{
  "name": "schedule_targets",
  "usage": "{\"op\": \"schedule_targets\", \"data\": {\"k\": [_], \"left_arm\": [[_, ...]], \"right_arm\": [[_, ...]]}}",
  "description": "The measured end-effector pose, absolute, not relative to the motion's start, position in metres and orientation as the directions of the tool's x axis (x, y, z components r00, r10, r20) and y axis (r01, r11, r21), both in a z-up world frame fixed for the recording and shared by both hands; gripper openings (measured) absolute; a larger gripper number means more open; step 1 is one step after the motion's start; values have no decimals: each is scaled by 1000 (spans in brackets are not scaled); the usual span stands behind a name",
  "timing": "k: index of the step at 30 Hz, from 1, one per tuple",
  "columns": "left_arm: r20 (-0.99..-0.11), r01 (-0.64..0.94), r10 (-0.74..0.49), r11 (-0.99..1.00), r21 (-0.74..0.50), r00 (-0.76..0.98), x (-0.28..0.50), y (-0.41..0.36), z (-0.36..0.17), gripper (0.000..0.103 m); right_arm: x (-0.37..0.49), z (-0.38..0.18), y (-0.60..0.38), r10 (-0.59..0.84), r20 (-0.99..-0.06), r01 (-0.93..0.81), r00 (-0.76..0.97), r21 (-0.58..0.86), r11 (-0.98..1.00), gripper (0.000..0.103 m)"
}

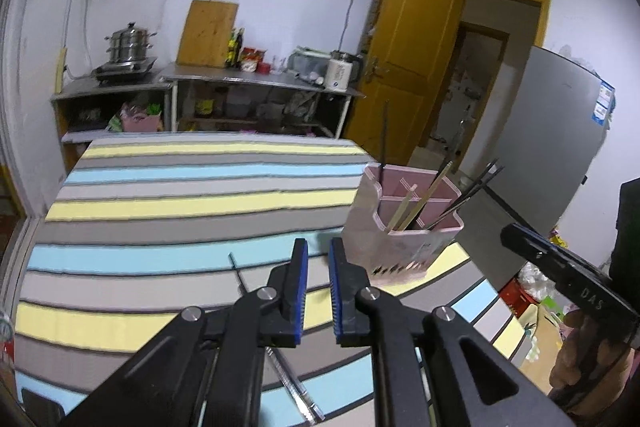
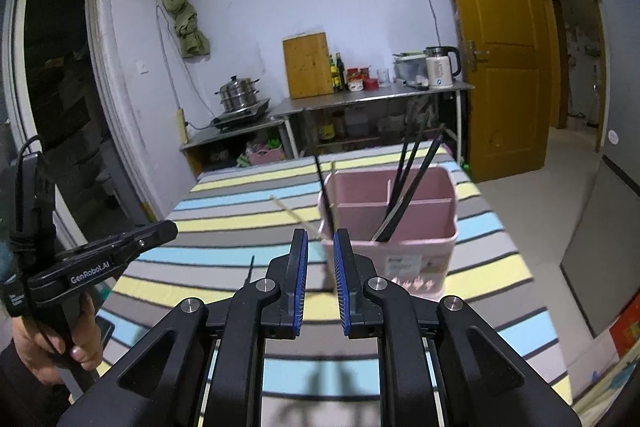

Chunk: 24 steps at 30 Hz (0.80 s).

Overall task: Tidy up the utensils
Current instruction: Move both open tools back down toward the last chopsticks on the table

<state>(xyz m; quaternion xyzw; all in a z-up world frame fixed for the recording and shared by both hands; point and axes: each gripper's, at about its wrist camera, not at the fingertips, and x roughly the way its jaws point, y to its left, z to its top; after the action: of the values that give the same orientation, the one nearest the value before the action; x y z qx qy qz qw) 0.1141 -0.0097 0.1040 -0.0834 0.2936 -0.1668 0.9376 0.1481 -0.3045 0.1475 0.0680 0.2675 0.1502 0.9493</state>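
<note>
both grippers, left (image 1: 319, 247) and right (image 2: 321, 238), jaws narrowly parted, level above striped table (image 1: 168, 203)

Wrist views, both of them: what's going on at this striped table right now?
A person holds a hand-held gripper in each hand over a table with a striped cloth, sorting utensils into a pink divided holder. Several dark chopsticks and light wooden ones already stand in its compartments. The left hand-held gripper and the right hand-held gripper are both open and hold nothing. At least one thin stick lies on the cloth beneath the left one, not yet picked up.
</note>
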Motion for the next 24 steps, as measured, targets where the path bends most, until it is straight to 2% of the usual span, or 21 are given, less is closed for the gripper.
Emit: {"op": "schedule_targets", "data": {"k": [9,24], "left_arm": [[-601,187,-319,944,-273,732,115,3,61,15],[-733,82,-278,953,-292,621,150,1,-20,16]], "right_arm": [[145,123,-288,366,-527,-302,767,207,931,14],[160,68,-263,407,-616,-348,674,222,911,14]]}}
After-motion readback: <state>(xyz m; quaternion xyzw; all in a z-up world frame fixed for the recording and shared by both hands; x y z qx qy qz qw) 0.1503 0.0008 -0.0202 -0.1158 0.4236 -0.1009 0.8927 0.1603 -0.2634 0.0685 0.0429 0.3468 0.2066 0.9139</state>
